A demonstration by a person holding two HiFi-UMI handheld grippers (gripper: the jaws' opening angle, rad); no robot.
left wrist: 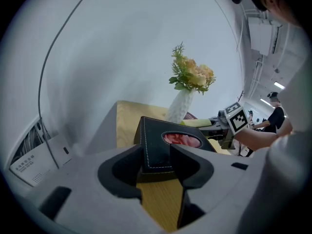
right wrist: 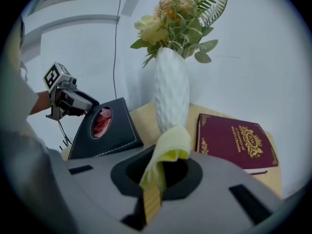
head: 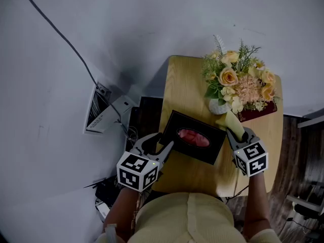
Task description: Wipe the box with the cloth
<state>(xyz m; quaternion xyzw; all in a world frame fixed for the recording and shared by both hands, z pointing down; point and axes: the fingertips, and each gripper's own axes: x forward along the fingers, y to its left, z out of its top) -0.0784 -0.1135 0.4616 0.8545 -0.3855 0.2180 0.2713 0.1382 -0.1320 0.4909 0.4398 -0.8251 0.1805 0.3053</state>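
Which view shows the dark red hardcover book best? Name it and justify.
The right gripper view: the dark red hardcover book lies flat, its gilt cover almost fully visible. The head view shows only its edge under the peach flower bouquet; the left gripper view shows a mere sliver beside the white vase.

The left gripper (head: 163, 140) sits at the near-left corner of the box (head: 212, 148), jaws apart and straddling that corner (pads not visibly pressing). The right gripper (head: 237, 133), just right of the box, pinches the cloth (head: 229, 121). Both grippers tilt downward.
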